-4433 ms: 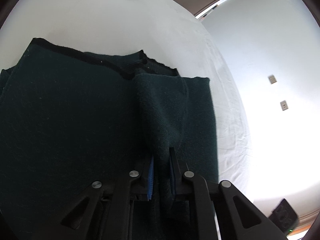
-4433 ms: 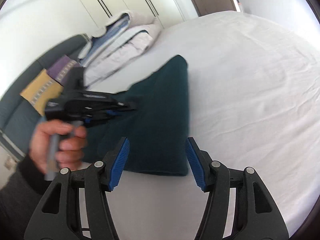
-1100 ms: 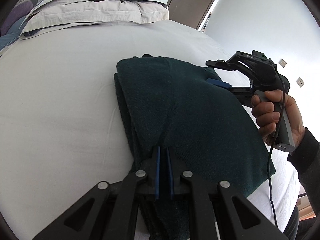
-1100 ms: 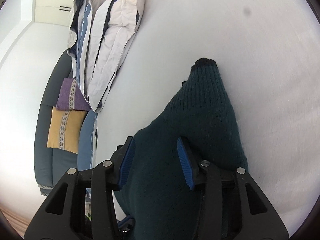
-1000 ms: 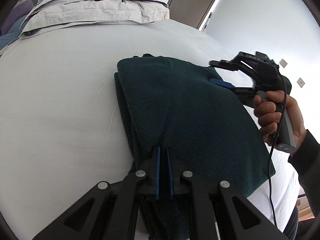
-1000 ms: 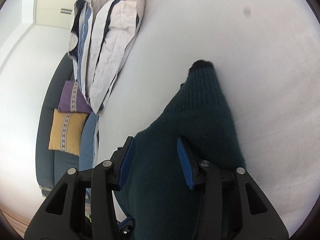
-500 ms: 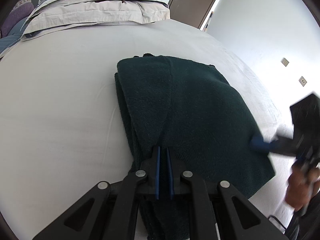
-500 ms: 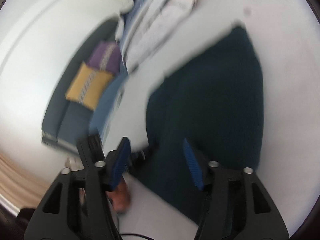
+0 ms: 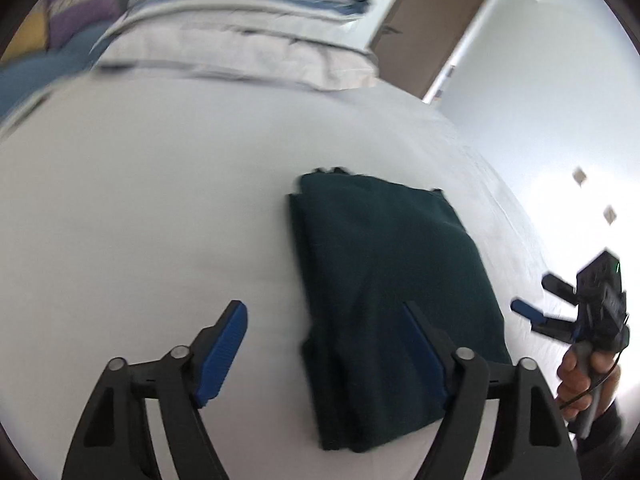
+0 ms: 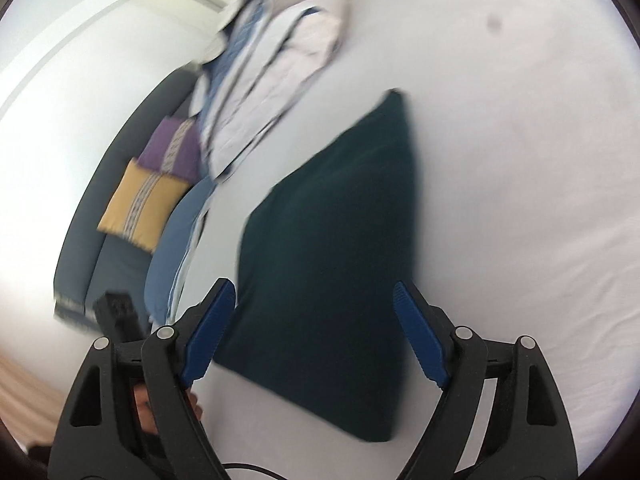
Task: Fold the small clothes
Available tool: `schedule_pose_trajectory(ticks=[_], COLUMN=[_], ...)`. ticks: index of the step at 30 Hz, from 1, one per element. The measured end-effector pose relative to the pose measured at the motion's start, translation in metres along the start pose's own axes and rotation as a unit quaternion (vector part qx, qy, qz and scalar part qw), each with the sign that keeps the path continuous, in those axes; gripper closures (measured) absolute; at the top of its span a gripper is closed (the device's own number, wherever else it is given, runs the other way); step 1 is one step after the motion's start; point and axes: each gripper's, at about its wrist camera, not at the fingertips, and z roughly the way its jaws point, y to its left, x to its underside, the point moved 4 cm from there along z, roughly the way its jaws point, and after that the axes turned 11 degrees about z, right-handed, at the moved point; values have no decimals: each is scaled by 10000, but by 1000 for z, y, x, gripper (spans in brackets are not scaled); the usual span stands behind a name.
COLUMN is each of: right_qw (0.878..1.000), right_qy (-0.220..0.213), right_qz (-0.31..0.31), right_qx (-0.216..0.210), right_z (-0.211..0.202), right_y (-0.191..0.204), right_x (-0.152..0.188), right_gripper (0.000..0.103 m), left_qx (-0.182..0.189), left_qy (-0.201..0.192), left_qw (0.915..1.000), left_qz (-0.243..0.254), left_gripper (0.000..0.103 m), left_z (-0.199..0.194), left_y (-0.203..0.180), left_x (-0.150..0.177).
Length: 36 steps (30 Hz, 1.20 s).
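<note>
The dark green garment (image 9: 384, 292) lies folded into a compact rectangle on the white bed (image 9: 140, 208), flat on the sheet, with its layered fold edge facing the left side of the left wrist view. No tool grips it.

Left tool (image 9: 332, 344): its jaws have just been opening and now stand wide. The blue pads (image 9: 224, 344) are clear of the fabric. In that view the near end of the garment appears between the 2 fingers, but neither pad presses on it.

Right tool (image 10: 316, 332): its jaws have just been opening and now stand wide. The near edge of the garment (image 10: 332, 248) appears in the gap between the pads, with no contact visible. In the left wrist view, this tool (image 9: 536, 304) is at the right edge of the frame, apart from the garment, held by a hand (image 9: 584, 376) with a dark sleeve.

Background: a stack of folded bedding (image 10: 272, 64) sits at the far end of the bed. A purple cushion (image 10: 172, 148) and a yellow cushion (image 10: 140, 204) rest on a dark blue sofa (image 10: 104, 264) beside the bed. A brown door (image 9: 428, 32) stands beyond the bed. Both views are motion-blurred.
</note>
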Motion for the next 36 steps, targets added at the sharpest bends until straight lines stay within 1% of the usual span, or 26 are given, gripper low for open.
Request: schedule_pose_trajectory(ticks=[1, 3, 4, 7, 9, 13, 15, 17, 19, 21, 22, 23, 24, 26, 30, 32, 35, 36], right_qw=[10000, 9996, 9993, 9975, 9962, 9938, 9929, 9926, 9927, 9934, 9937, 9941, 9946, 9950, 9962, 9969, 9975, 9975], right_qy=[0, 158, 242, 621, 742, 843, 903, 946, 983, 976, 962, 941, 906, 856, 702, 620, 551, 541], right_qz=[79, 220, 260, 345, 453, 681, 709, 717, 672, 598, 572, 535, 508, 473, 265, 123, -114, -203], right_qx=[11, 54, 62, -22, -34, -234, -296, -250, -185, -91, -50, 6, 83, 186, 446, 477, 432, 407], right_z=[0, 8, 13, 35, 49, 66, 72, 76, 80, 81, 82, 83, 84, 81, 73, 66, 50, 42], right_y=[-5, -16, -19, -27, -33, -36, -38, -40, -41, -40, -39, -37, -36, -32, -14, 1, 28, 36], right_x=[-3, -8, -8, -6, -6, -11, -13, -15, -15, -14, -13, -13, -12, -11, -11, -10, -3, 1], right_gripper=[21, 21, 21, 22, 30, 35, 37, 43, 45, 48, 49, 52, 54, 58, 65, 67, 69, 69], left_qx=[71, 429, 529, 967, 1071, 1503, 1694, 1868, 1935, 1890, 1835, 1811, 1807, 1673, 1375, 1279, 1323, 1311], left_qy=[65, 325, 382, 704, 813, 1000, 1092, 1140, 1186, 1212, 1237, 1237, 1235, 1205, 1223, 1175, 1067, 1019], left_qw=[9999, 9977, 9967, 9898, 9872, 9759, 9685, 9616, 9580, 9594, 9612, 9625, 9627, 9671, 9743, 9771, 9796, 9816], left_qz=[-106, -418, -492, -777, -861, -1227, -1464, -1656, -1755, -1707, -1646, -1600, -1591, -1494, -1302, -1230, -1074, -938], left_gripper=[32, 38, 39, 40, 39, 39, 40, 41, 43, 50, 59, 66, 68, 73, 78, 79, 79, 79], left_z=[3, 20, 23, 49, 61, 81, 92, 98, 102, 103, 104, 105, 106, 105, 100, 90, 66, 52], left_y=[6, 17, 17, 15, 14, 17, 23, 27, 28, 26, 24, 20, 17, 12, 0, -8, -22, -33], left_x=[0, -2, -2, -4, -6, -15, -20, -22, -24, -25, -25, -25, -25, -26, -35, -39, -43, -43])
